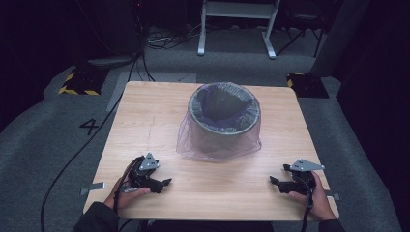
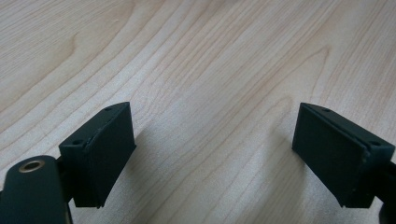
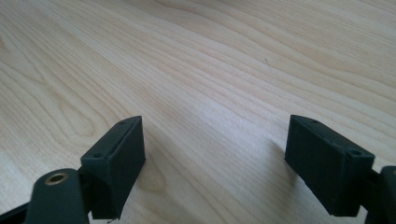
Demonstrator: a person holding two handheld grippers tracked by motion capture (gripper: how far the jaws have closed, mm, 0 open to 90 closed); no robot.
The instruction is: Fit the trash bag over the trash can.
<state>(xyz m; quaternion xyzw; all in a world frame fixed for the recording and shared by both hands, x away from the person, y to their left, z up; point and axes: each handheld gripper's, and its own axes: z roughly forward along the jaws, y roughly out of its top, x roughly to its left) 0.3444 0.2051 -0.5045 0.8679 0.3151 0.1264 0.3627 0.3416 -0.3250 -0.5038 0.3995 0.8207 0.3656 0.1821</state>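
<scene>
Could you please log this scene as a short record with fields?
surface: wooden table
main item: grey bin, upright near the table's middle
liner: translucent purple bag, in the bin, folded over its rim, hanging down outside
left gripper: open, empty, low over the near left of the table
right gripper: open, empty, near right
contact with bin: none

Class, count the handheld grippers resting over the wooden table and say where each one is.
2. The left gripper is near the table's front left edge; the right gripper is near its front right edge. Both have open jaws with nothing between them, on either side of the bag-lined bin.
</scene>
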